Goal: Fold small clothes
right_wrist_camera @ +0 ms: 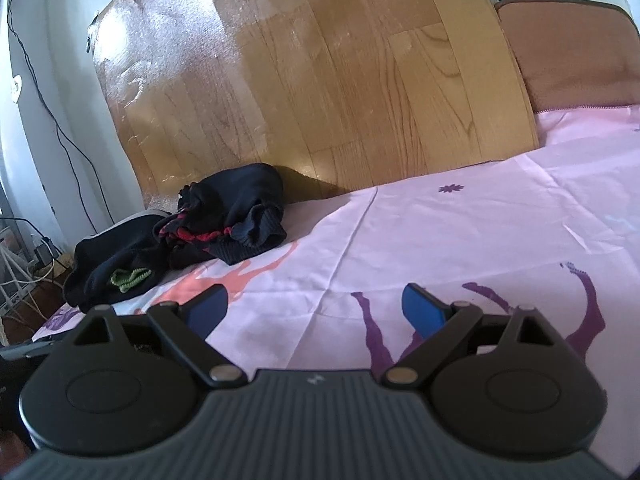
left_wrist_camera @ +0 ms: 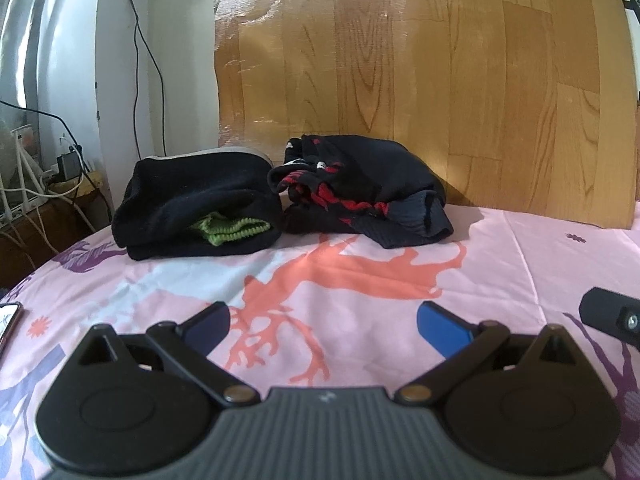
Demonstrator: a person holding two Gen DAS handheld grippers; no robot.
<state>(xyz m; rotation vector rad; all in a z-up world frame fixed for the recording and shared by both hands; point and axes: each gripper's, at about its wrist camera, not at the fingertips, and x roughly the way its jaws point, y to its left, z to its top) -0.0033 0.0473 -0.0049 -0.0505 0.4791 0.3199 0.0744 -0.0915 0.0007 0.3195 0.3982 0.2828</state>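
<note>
Brown cushion (right_wrist_camera: 568, 52) shows only rightward; phone (left_wrist_camera: 8, 320) only leftward.

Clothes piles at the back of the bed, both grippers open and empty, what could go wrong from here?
1. The black and red garment touches the folded black bundle, so grabbing it may drag or undo that bundle.
2. The bundle lies close to the bed's left edge above cables; a nudge could push it off.
3. The crumpled garment's layers are tangled, so the left gripper or right gripper may pinch several at once.
</note>
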